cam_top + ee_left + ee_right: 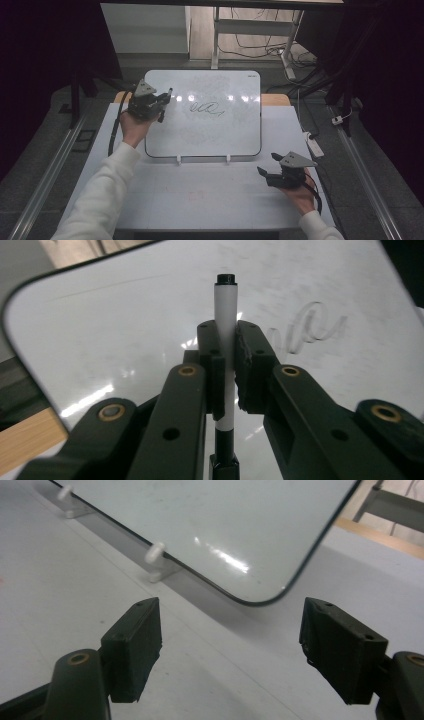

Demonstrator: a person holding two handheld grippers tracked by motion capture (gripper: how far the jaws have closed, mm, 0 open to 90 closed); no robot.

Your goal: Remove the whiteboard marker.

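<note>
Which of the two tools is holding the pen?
The left tool, over the whiteboard, pinches the pen. The right tool is open and empty.

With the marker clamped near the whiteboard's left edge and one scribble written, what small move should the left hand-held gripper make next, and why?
Probably tilt the left hand-held gripper so a tip of the white-barrelled black-capped marker faces the white rounded-corner whiteboard. The marker is clamped but seems held above the surface, beside the black scribble. I can't tell whether it is capped.

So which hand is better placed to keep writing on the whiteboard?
Left. The left tool is shut on the marker and sits over the whiteboard, beside the scribble. The right tool is open, holds nothing, and rests off the board near its lower right corner.
</note>
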